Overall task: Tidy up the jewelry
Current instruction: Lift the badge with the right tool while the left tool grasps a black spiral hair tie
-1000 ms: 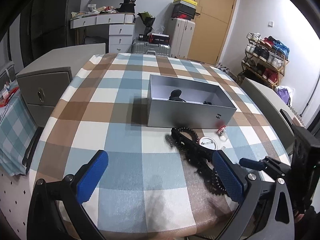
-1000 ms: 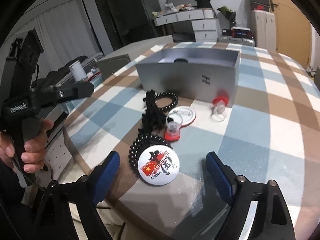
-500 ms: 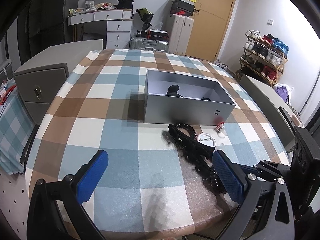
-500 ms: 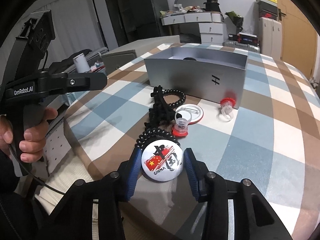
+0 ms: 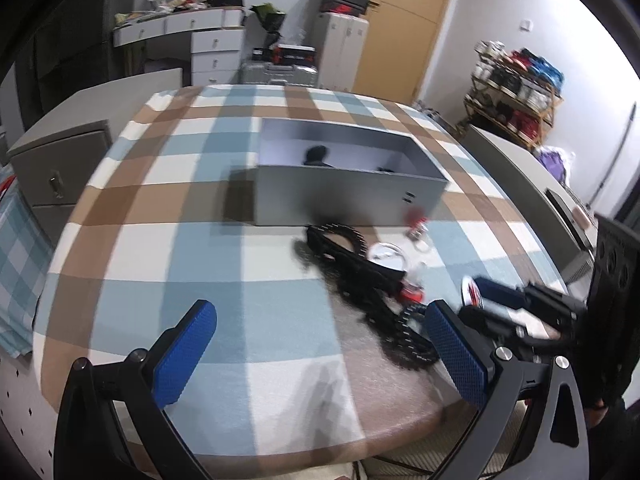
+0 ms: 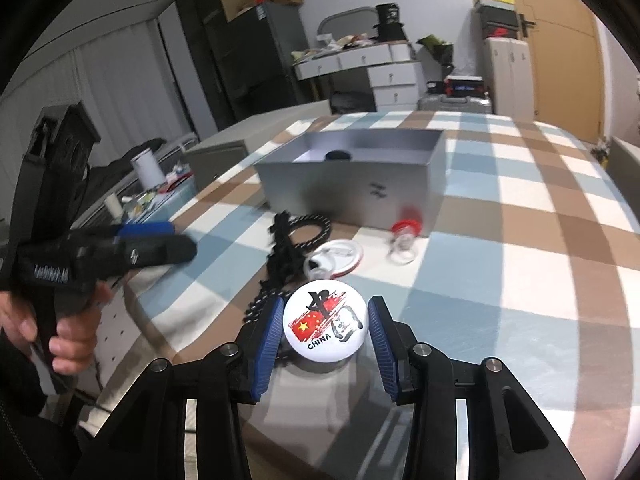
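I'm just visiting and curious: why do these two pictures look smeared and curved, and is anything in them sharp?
Left wrist view: table items such as the black bead bracelet are motion-smeared, the room bows, the corners go black. Right wrist view: the same fisheye bending; the China badge in the right hand-held gripper is sharp, the grey box slightly soft.

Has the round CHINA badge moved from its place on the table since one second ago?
Yes. The badge, now clamped in the right tool, has lifted off the tablecloth, up from beside the black bead bracelet.
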Demonstrator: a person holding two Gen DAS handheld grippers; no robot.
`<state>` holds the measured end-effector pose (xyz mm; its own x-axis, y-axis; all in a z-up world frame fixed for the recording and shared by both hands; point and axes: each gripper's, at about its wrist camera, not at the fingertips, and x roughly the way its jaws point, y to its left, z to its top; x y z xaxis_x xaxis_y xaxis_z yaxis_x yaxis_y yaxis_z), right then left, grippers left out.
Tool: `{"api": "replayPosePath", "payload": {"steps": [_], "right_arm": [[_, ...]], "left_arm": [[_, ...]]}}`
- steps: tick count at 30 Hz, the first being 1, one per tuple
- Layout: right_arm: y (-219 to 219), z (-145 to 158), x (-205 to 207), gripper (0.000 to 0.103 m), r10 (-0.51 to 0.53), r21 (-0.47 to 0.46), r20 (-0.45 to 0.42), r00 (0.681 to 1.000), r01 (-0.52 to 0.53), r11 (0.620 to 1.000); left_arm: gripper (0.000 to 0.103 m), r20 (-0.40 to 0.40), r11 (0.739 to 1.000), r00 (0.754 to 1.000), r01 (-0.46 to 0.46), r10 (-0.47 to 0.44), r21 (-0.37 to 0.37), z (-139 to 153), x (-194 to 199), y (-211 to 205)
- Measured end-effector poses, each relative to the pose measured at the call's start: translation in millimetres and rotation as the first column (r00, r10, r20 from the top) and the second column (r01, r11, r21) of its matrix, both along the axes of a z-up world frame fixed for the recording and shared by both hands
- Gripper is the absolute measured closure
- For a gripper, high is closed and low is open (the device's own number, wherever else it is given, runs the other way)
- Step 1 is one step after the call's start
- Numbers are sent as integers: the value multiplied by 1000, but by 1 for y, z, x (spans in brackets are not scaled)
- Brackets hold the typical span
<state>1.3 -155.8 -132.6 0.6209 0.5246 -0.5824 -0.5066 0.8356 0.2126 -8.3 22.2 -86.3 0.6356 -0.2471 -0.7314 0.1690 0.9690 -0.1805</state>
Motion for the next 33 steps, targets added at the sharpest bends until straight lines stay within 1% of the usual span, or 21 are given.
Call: {"api": "replayPosePath", "payload": {"steps": [5, 8, 12, 14, 17, 21, 23, 25, 27, 28, 29, 30, 32, 33], "right_arm": [[-18, 7, 3, 61, -79, 20, 16, 997, 78, 997], [-28, 12, 1, 61, -114, 26, 37, 993, 113, 993], [-39, 14, -2, 61, -146, 38, 53, 988, 144, 989], [-45, 13, -3, 61, -161, 50, 57, 985, 158, 986], [-49, 11, -5, 61, -167, 59, 55, 984, 164, 985], [-51, 12, -8, 61, -171, 70, 70, 983, 167, 984], [-52, 11, -8, 61, -170, 73, 68, 983, 165, 984], [-53, 10, -7, 61, -174, 77, 67, 983, 168, 983], [-54, 9, -8, 61, -173, 81, 67, 983, 168, 982], [-55, 9, -9, 61, -176, 82, 69, 982, 170, 982], [-55, 9, -9, 61, -175, 87, 67, 982, 169, 982], [-56, 9, -10, 61, -175, 90, 66, 982, 169, 982], [-56, 9, -11, 61, -178, 93, 70, 982, 171, 981], [-57, 9, -11, 61, -176, 95, 70, 982, 169, 981]], "left_arm": [[1, -24, 996, 997, 80, -79, 36, -6, 0, -26], [1, -35, 991, 995, 97, -94, 87, -11, 1, -41], [1, -62, 982, 989, 139, -132, 126, -17, 2, -57], [1, -63, 975, 988, 146, -138, 166, -18, 2, -63], [1, -60, 958, 988, 150, -139, 243, -22, 3, -72], [1, -61, 926, 991, 130, -116, 355, -30, 5, -80], [2, -66, 914, 989, 147, -132, 379, -32, 4, -84], [2, -50, 893, 988, 155, -147, 422, -32, 0, -88], [8, -36, 877, 986, 164, -166, 451, -30, -5, -93], [13, -39, 874, 984, 172, -174, 454, -30, -6, -94], [20, -42, 875, 983, 180, -181, 450, -29, -7, -95], [23, -50, 876, 980, 193, -191, 443, -28, -8, -96], [40, -63, 875, 975, 218, -211, 432, -27, -10, -98], [45, -75, 875, 971, 238, -228, 420, -27, -10, -100]]}}
